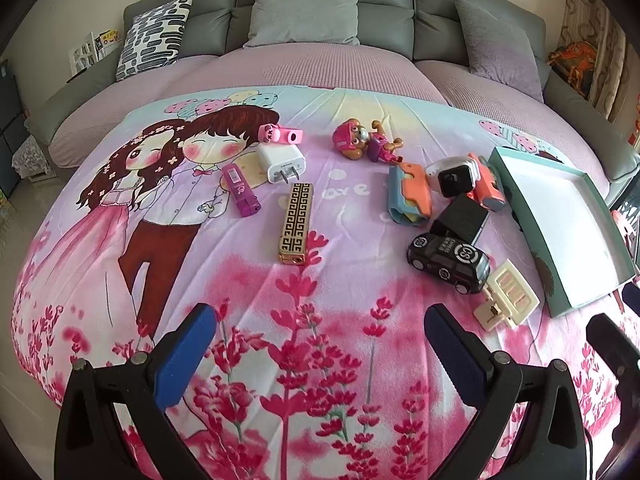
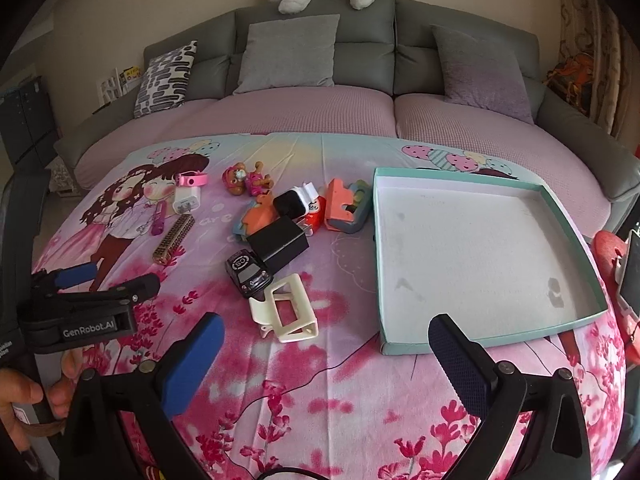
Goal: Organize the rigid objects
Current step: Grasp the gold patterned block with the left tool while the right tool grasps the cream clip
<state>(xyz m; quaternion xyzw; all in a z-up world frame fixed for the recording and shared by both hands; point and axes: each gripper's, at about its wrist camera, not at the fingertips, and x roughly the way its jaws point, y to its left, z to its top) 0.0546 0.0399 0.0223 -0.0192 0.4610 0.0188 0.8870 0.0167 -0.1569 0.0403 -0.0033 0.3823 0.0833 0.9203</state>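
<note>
While nothing lies in the teal tray (image 2: pixel 576 322) as yet, judged an opening stage: sorting not begun, first pick still to be chosen.

Left gripper (image 1: pixel 320 344): spread wide, nothing between the blue pads, hovering over the printed blanket (image 1: pixel 248 280), near edge. Right gripper (image 2: pixel 326 354): likewise spread and holding nothing, poised between the cream clip and the tray's near corner.

Loose items, all on the blanket, left of the tray:
- cream clip (image 2: pixel 286 314), nearest the right gripper, just beside the black toy car (image 2: pixel 248 276);
- black box (image 2: pixel 280 246), touching the car's far end;
- black cube (image 2: pixel 290 202) atop a cluster with orange-and-blue foam pieces (image 2: pixel 346 206);
- toy pup figure (image 1: pixel 362 142), apart, farther back;
- gold patterned bar (image 1: pixel 296 224), purple lighter (image 1: pixel 240 190), white charger plug (image 1: pixel 280 162), pink clip (image 1: pixel 280 134), grouped on the far left.

Next move, by estimate: descent of the right gripper onto the cream clip, jaws straddling its narrow width, then closure, then a short carry rightward over the tray wall. Caution against nudging the adjacent car; soft blanket likely to give under pressure.
</note>
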